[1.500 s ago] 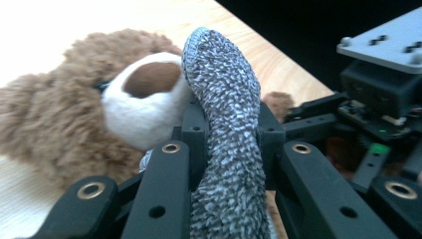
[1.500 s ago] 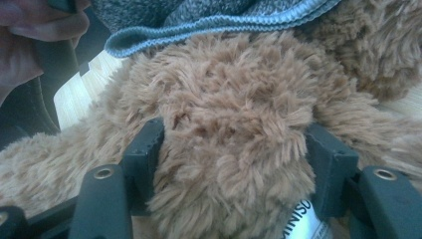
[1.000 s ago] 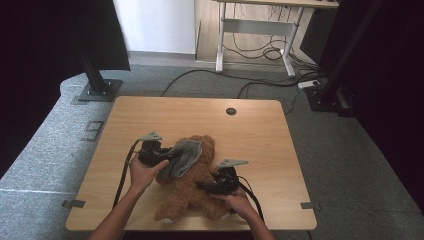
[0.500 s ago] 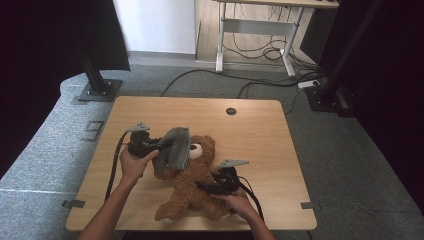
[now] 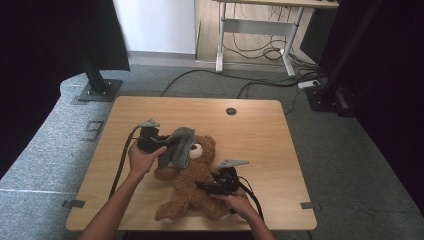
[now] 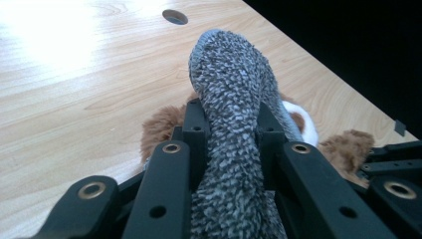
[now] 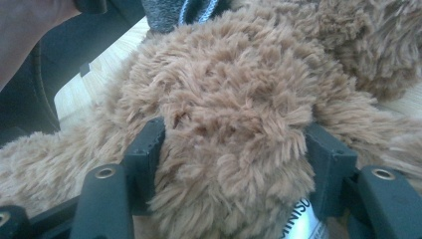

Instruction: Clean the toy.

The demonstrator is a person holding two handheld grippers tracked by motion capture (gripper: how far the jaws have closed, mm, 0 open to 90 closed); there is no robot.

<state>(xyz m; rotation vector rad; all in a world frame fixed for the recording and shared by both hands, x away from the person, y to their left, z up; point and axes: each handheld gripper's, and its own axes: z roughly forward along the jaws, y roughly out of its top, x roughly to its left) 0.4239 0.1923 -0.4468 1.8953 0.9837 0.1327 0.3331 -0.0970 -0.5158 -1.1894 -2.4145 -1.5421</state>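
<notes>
The teddy bear [image 5: 192, 182] lies mid-table [image 5: 260, 130], bare wood beyond toward the far edge. The left gripper [image 5: 162, 144] clamps the grey cloth [image 5: 179, 146] over its head; the right gripper [image 5: 207, 187] squeezes its body.

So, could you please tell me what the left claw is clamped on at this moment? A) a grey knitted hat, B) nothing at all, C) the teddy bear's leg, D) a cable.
A: in the left gripper view the left claw has its jaws pressed on both sides of the grey knitted hat, which hangs over the head of the teddy bear in the high view.
</notes>
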